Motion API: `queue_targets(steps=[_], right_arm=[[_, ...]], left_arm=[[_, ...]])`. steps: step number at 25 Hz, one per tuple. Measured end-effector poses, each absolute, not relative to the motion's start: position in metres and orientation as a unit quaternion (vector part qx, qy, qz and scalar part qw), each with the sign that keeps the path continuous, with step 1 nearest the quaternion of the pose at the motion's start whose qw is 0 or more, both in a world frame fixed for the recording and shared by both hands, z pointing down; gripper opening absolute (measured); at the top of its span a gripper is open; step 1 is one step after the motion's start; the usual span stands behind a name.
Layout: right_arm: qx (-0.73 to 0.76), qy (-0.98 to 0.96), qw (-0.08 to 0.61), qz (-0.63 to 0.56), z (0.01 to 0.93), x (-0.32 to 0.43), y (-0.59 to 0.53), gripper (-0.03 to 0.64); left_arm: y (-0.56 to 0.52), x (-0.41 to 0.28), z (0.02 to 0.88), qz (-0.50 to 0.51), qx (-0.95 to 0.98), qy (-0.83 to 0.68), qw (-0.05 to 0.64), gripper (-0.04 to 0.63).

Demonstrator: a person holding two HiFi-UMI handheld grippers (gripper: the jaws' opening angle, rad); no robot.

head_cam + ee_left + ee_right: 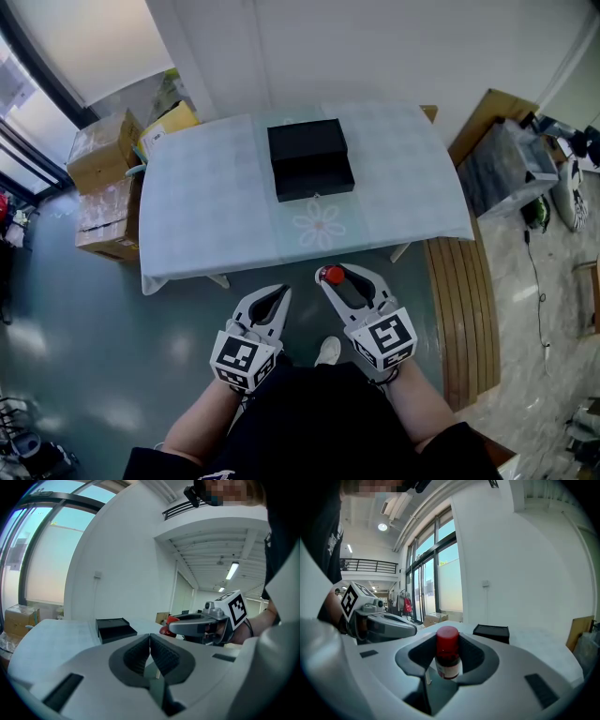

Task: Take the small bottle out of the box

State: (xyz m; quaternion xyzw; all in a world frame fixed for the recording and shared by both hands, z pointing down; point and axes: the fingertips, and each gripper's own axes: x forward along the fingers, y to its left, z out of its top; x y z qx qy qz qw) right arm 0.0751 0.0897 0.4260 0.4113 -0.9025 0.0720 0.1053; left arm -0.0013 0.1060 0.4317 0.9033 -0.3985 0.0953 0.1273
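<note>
A small bottle point(448, 657) with a red cap and a pale label is seen clamped upright between the jaws of the right gripper point(339, 274), which is held in front of the near edge of the desk point(206, 202) and above the grey floor point(84, 328). The bottle is thus out of the black box point(310, 158) and well apart from it. The box is set near the middle of the desk, on a pale cloth printed with a flower just in front of it. The left gripper point(150, 645) is held just beside the right one at about the same height, with its ribbed pads brought together at the tips and nothing caught between them. Each gripper is grasped from behind by a person in a dark top, whose bare forearms are seen at the bottom of the head view. Stacked cardboard boxes point(101, 192) are seen on the floor to the left of the desk, and a slatted wooden panel point(466, 309) lies on the floor to its right. Tall windows and a plain white wall are shown behind the desk in both gripper views.
</note>
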Motion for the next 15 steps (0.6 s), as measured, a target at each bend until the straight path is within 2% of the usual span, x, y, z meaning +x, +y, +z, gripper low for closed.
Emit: queue_targets(steps=[15], right_arm=[[0.405, -0.906, 0.107, 0.068, 0.4274, 0.0817, 0.085, 0.158]], left_arm=[[0.1031, 0.0086, 0.4327, 0.094, 0.902, -0.402, 0.125, 0.029]])
